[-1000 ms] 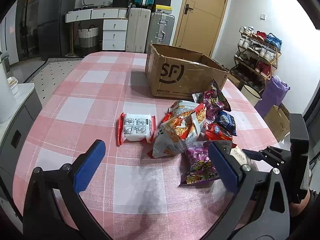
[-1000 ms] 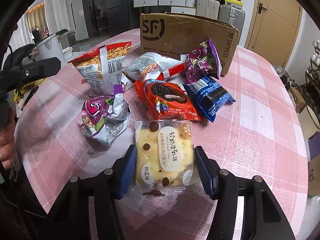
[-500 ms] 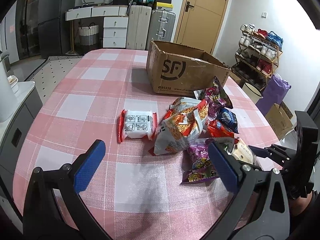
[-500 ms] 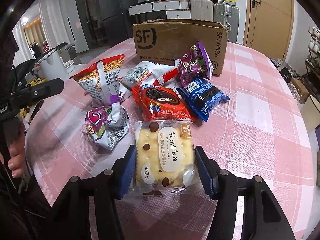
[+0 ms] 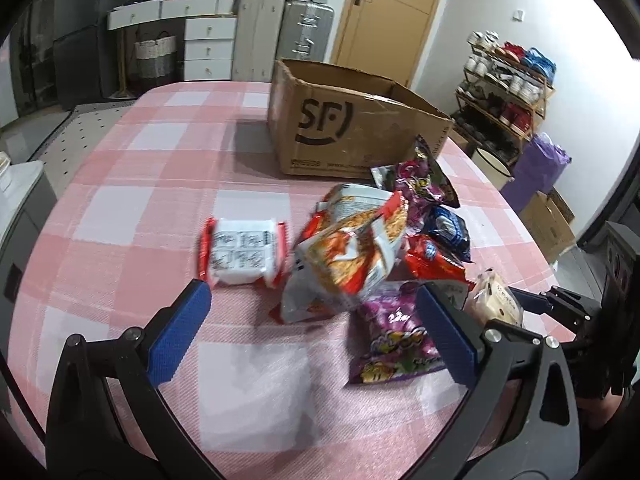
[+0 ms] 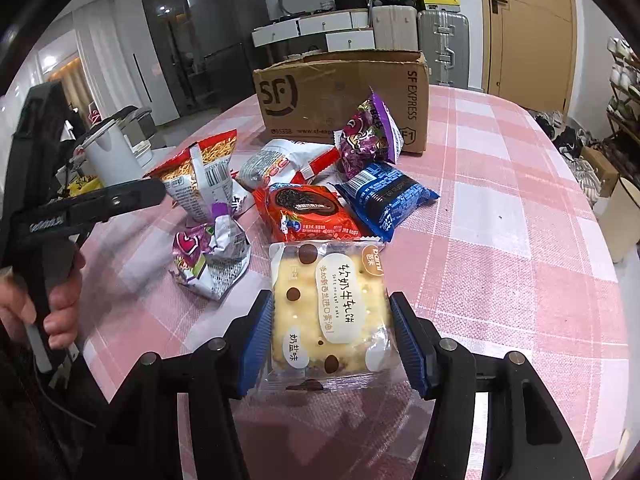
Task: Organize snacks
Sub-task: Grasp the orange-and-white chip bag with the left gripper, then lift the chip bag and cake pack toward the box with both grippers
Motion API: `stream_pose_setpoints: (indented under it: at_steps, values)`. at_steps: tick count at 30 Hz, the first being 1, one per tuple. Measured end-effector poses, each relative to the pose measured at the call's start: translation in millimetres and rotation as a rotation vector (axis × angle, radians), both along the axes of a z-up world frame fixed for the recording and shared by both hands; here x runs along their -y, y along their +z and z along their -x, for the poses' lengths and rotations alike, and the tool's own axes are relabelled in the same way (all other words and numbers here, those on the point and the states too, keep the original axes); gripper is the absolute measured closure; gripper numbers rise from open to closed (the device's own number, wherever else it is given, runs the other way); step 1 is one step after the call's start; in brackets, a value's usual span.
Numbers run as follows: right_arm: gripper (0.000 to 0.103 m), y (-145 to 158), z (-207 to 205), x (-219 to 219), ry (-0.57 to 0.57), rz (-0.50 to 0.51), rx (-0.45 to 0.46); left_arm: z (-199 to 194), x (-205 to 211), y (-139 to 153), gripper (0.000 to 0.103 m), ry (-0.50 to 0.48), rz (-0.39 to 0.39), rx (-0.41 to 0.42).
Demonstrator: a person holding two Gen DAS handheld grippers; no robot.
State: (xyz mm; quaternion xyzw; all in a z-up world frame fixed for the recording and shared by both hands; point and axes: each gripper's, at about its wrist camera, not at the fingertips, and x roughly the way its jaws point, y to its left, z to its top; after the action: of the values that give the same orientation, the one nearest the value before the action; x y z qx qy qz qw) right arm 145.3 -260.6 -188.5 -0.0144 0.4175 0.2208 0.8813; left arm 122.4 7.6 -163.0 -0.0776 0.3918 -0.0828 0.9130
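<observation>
Right gripper (image 6: 331, 336) clamped on the nougat cake pack (image 6: 330, 312), marked "soft nougat cake" and "bami".
At 12 o'clock from it lies a red Oreo pack (image 6: 306, 212); at 1 a blue pack (image 6: 386, 194); farther at 12, the cardboard box (image 6: 344, 96) printed "SF EXPRESS". Left gripper (image 5: 314, 330) hovers over the checked tablecloth (image 5: 160, 184), jaws wide apart and empty, a white-and-red pack (image 5: 242, 252) at its 11.

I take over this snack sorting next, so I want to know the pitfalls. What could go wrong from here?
The right claw pinches the nougat cake pack only by its sides, so the slick wrapper might slip out on the way to the cardboard box. The left claw is open just before the noodle bag, which leans on other packs; nudging it could topple the pile.
</observation>
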Motion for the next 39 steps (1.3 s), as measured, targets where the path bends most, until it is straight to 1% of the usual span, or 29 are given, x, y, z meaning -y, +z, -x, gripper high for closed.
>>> stream_pose_setpoints:
  at_steps: [6,11,17,22,23,24,25,26,27,29,30,33,39]
  values:
    - [0.045,-0.9,-3.7,12.2,-0.027,-0.027,-0.005,-24.4,15.0,-1.6,0.001,-0.052,-0.009,0.003]
    - [0.045,-4.3,-4.7,21.1,-0.047,-0.017,-0.015,-39.8,18.9,-8.5,0.001,-0.081,0.015,-0.016]
    - [0.045,-4.9,-6.3,30.8,-0.073,-0.035,-0.018,-44.7,22.9,-15.9,0.002,-0.106,0.013,-0.023]
    - [0.045,-4.7,-6.8,31.0,-0.072,-0.036,-0.017,-44.9,19.3,-20.4,0.006,-0.107,0.025,-0.026]
    - [0.045,-5.0,-6.9,30.7,-0.073,-0.035,-0.018,-45.2,18.9,-21.4,0.009,-0.108,0.024,-0.028]
    - [0.045,-5.0,-7.0,30.9,-0.074,-0.036,-0.018,-44.8,18.7,-22.0,0.015,-0.111,0.027,-0.029]
    - [0.045,-4.9,-6.9,31.0,-0.075,-0.036,-0.017,-44.8,18.5,-22.9,0.019,-0.116,0.030,-0.031]
    - [0.045,-4.7,-6.9,31.1,-0.077,-0.037,-0.017,-45.7,18.9,-24.3,0.027,-0.120,0.029,-0.037]
    - [0.045,-4.4,-6.7,31.2,-0.079,-0.037,-0.017,-46.1,18.7,-26.0,0.040,-0.126,0.031,-0.045]
    - [0.045,-4.0,-6.3,31.0,-0.080,-0.038,-0.017,-47.4,19.1,-29.6,0.048,-0.133,0.027,-0.063]
    - [0.045,-3.3,-6.1,30.9,-0.080,-0.039,-0.016,-47.7,19.2,-30.6,0.054,-0.135,0.017,-0.067]
    - [0.045,-1.9,-5.8,30.3,-0.080,-0.039,-0.013,-45.8,17.5,-29.9,0.060,-0.145,0.016,-0.056]
    - [0.045,2.0,-3.9,28.8,-0.081,-0.039,-0.005,-39.7,14.5,-28.4,0.061,-0.134,0.005,-0.046]
